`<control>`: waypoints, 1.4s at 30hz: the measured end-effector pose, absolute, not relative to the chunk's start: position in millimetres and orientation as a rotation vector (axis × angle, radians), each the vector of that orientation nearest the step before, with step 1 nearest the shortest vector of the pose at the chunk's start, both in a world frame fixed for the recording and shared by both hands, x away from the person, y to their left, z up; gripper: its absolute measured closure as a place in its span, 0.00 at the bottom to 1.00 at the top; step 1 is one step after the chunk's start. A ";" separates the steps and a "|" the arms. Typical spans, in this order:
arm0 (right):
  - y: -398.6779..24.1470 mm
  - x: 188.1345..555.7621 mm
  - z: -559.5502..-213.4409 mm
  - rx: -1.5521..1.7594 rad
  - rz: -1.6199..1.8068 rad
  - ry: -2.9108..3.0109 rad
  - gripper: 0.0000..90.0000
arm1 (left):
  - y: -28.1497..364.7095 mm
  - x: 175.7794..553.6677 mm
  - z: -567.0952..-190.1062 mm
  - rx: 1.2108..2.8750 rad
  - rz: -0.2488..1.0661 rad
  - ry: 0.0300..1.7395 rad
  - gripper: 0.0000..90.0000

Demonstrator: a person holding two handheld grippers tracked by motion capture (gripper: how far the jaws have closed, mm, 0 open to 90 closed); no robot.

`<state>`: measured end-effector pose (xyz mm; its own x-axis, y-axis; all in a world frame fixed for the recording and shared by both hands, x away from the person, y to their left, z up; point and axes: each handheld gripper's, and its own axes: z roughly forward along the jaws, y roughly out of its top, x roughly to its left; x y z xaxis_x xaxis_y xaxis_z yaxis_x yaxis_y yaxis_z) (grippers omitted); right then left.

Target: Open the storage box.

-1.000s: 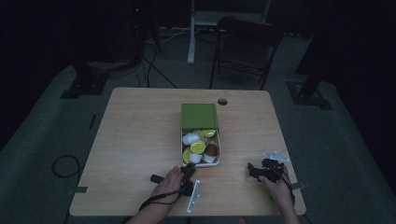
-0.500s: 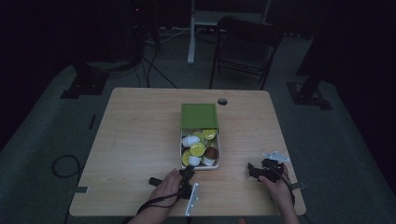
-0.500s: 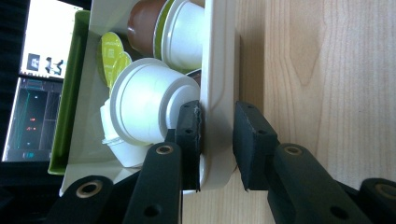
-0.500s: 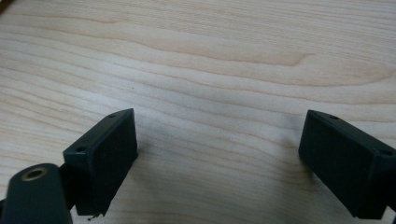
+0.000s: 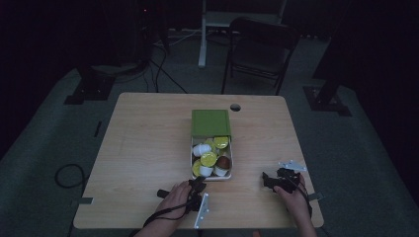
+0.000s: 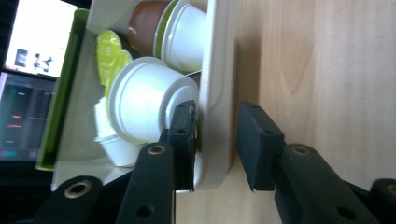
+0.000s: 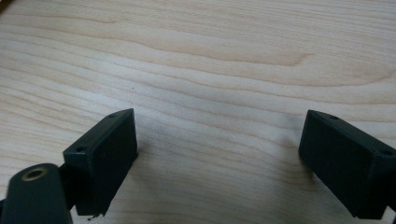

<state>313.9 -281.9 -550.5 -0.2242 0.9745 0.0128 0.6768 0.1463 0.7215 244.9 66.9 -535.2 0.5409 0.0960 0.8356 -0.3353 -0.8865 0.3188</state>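
Left gripper (image 6: 215, 140) jaws just eased apart, box wall (image 6: 215, 93) between pads, right one clear. Box (image 5: 211, 170) lower centre. Right gripper (image 7: 219, 158) wide, empty. Withdraw straight; avoid nudging pods (image 6: 149, 107).

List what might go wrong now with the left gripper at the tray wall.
The left gripper straddles the tray wall; its jaws have just been opening, with a gap at the outer pad, so a pull may slip off. The inner pad touches a white pod and could tip it. The right gripper is open over bare table, not steadying anything.
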 end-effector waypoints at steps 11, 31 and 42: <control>-282.0 313.9 -550.6 1.572 0.850 1.966 0.12 | 75.9 246.3 -526.0 2.294 1.104 -0.060 0.71; -282.0 313.9 -550.6 1.572 0.850 1.966 0.12 | 93.1 246.0 -523.3 2.260 0.786 0.165 0.70; -281.9 313.9 -550.6 1.572 0.850 1.966 0.12 | 112.2 249.4 -521.6 2.263 0.769 0.266 0.70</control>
